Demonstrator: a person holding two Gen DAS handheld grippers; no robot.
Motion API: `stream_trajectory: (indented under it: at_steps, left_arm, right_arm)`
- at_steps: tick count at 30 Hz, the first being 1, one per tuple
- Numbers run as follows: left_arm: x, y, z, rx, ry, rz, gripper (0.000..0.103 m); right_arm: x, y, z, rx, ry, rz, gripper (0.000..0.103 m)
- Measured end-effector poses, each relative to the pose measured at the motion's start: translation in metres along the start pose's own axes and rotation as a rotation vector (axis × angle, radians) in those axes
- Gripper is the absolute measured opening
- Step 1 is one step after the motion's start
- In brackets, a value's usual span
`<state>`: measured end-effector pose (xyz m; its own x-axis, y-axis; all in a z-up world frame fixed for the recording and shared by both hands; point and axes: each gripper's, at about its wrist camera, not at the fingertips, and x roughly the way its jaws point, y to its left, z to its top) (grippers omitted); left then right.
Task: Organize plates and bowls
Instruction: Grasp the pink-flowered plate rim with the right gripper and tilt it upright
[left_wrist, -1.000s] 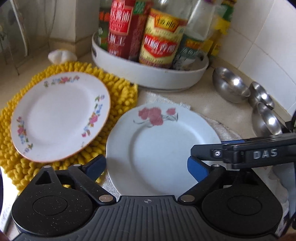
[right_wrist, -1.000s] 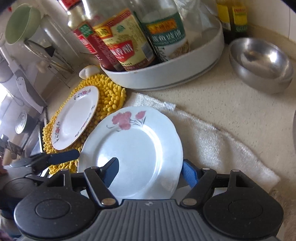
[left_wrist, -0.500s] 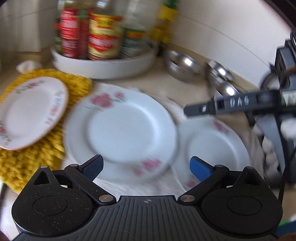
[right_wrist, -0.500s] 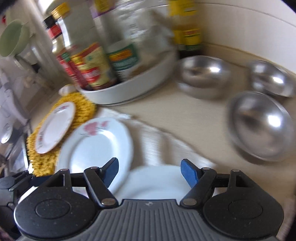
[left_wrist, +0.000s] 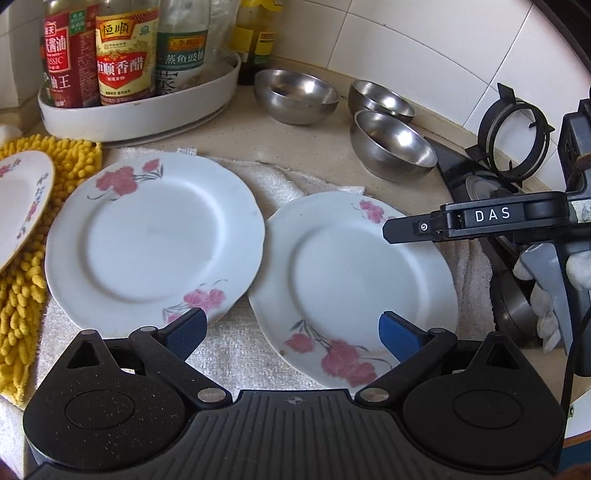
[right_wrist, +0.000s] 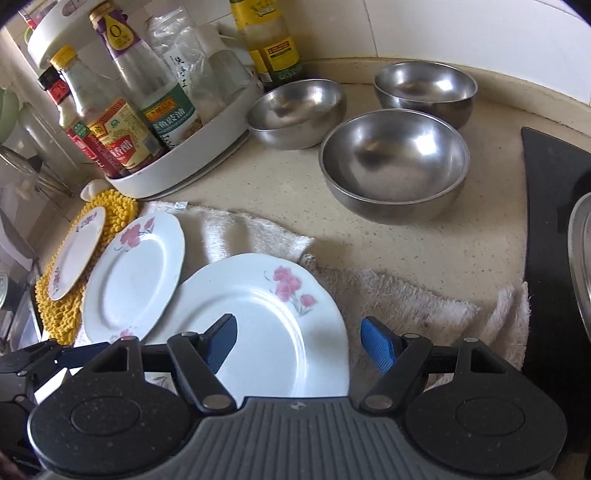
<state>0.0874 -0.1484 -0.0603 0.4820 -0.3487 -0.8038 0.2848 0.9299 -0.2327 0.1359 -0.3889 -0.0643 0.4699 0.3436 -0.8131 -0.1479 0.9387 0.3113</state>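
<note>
Both views have been swung rightward since a sec ago: only one red-flower plate was framed then, now a second red-flower plate is seen just right of the first plate, their rims touching or overlapping slightly. Three steel bowls, e.g. the nearest bowl, have also been brought into the right view. Nothing has been picked up yet; judged as approach phase, w/ the right-hand plate as likely target.

Left claw: open wide, empty, hovering over the near rim of the second plate. Right claw: open wide, nothing held, over the same plate's right edge.

Plates are laid on a white towel spread on a beige speckled counter. A third, smaller plate is sat on a yellow chenille mat. Sauce bottles are kept in a white round tray at the back; white tiled wall behind; a black gas hob at right.
</note>
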Motion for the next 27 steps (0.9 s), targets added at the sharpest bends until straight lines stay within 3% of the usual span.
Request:
stream_trajectory:
  at_steps: [13,20,27]
  left_arm:
    - [0.004,-0.001,-0.003,-0.035,0.044,-0.059,0.101]
    - [0.028,-0.009,0.006,-0.018,0.06,-0.093,0.103]
    - [0.032,-0.017,0.01,0.003,0.05,-0.036,0.099]
  right_arm:
    - [0.006,0.003,-0.006,0.01,0.032,0.038,0.091]
    - [0.007,-0.005,-0.011,0.045,0.043,0.089,0.091]
    - [-0.001,-0.01,-0.017,0.098,0.037,0.086,0.083]
